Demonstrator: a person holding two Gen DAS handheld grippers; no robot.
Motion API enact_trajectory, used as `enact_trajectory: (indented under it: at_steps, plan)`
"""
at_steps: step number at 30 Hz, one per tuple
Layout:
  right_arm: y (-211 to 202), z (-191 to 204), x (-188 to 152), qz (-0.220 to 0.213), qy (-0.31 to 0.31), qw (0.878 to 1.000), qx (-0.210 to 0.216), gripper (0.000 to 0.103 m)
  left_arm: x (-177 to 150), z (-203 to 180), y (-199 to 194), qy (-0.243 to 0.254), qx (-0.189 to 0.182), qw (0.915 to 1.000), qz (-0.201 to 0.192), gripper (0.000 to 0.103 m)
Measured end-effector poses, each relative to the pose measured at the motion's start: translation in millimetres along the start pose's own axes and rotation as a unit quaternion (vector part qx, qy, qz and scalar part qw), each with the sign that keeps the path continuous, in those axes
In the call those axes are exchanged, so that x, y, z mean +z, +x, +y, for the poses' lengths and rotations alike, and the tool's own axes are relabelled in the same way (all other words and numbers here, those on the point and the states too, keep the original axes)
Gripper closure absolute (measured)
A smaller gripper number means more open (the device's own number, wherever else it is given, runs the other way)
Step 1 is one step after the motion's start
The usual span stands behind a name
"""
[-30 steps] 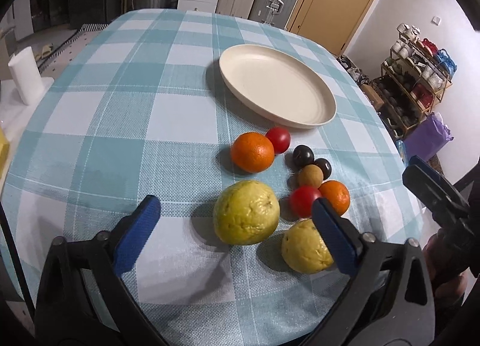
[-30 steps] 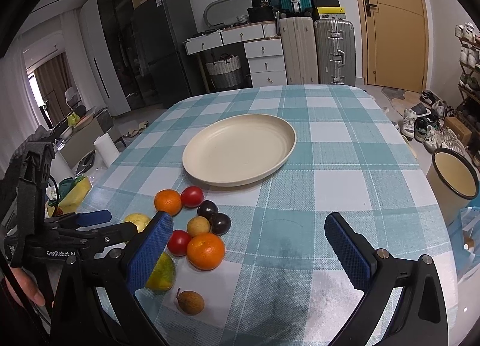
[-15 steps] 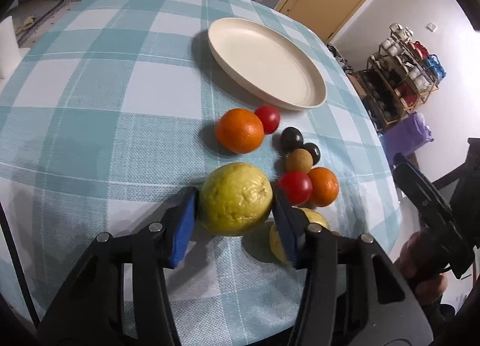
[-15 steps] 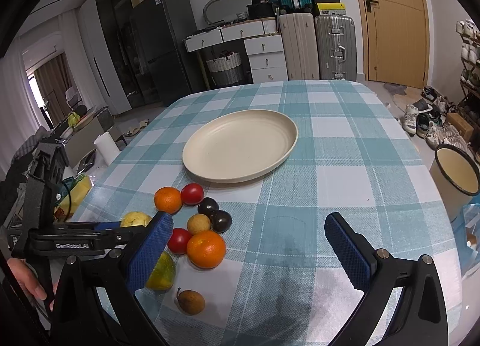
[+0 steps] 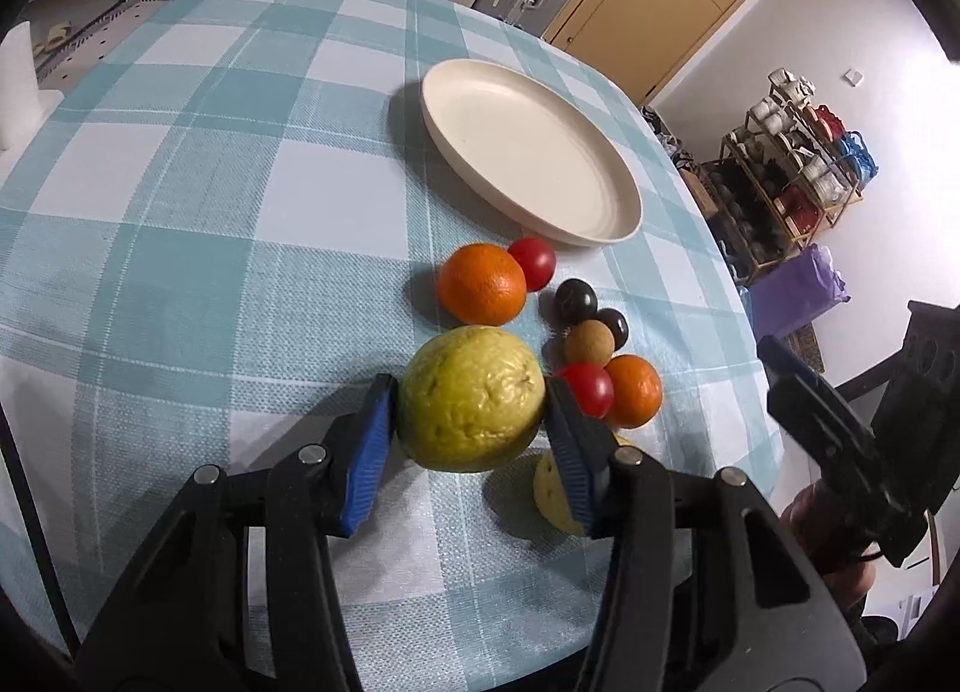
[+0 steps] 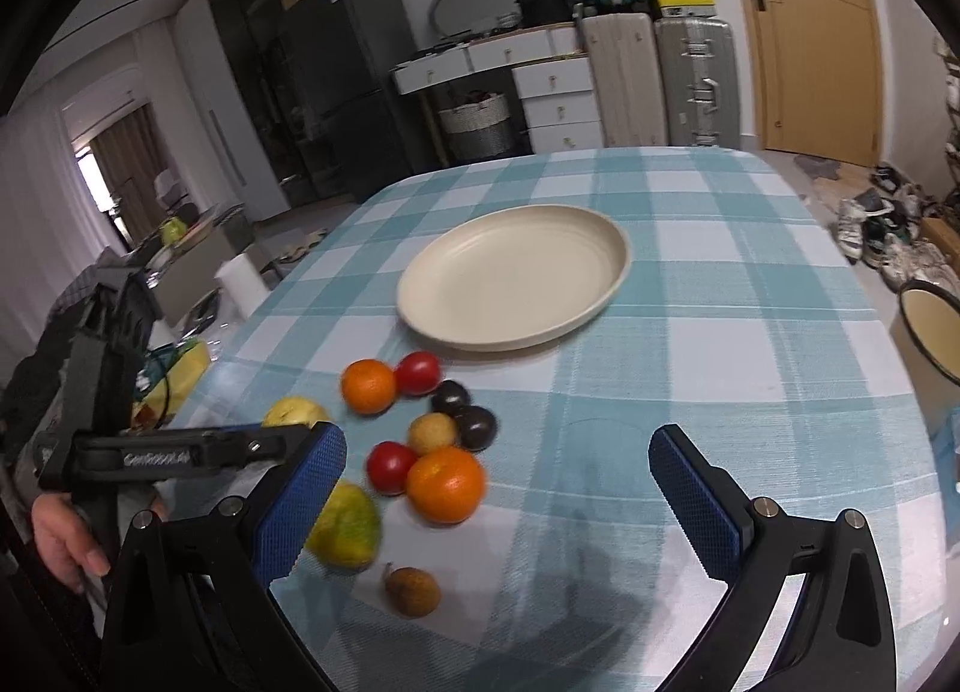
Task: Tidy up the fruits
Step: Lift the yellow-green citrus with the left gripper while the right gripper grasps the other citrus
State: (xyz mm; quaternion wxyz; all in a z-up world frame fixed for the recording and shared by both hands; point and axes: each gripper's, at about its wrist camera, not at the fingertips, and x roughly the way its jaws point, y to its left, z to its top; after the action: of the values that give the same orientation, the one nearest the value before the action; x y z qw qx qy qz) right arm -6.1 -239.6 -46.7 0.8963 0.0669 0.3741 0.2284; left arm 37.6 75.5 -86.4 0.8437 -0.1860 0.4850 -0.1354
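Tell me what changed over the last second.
The left gripper moved in from open and shut on the big yellow-green fruit, which now looks slightly raised. The right gripper stayed open and drifted a little. The plate still holds nothing, and the other fruits kept their places.

A lived-in home: suitcases (image 6: 660, 80), a fridge (image 6: 348, 86), a shoe rack (image 5: 792, 164), and a checked-cloth table (image 6: 720, 332).

A wooden door (image 6: 804, 32), suitcases (image 6: 660, 80), white drawers (image 6: 558, 98) and a dark fridge (image 6: 342, 86) line the far wall.
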Motion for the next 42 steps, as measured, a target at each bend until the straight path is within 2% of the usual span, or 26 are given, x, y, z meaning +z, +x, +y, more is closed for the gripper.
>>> enact_trajectory:
  at_steps: [7, 13, 25, 31, 42]
  plan:
    - [4, 18, -6, 0.020, -0.009, 0.997, 0.073, 0.000, 3, 5, -10, -0.001, 0.001, 0.9999, -0.011, 0.056]
    - [15, 39, -18, 0.054, -0.033, 0.992, 0.108, 0.000, 2, 9, -19, -0.001, 0.003, 0.9998, -0.019, 0.056]
    - [31, 63, -28, 0.090, -0.067, 0.987, 0.115, 0.000, 2, 18, -28, -0.012, 0.005, 0.9995, -0.030, 0.056]
    - [44, 63, -29, 0.105, -0.063, 0.986, 0.111, 0.000, 0, 24, -28, -0.020, 0.003, 0.9993, -0.032, 0.056]
    - [51, 75, -29, 0.108, -0.076, 0.985, 0.110, 0.002, -1, 38, -27, -0.033, 0.001, 0.9989, -0.033, 0.056]
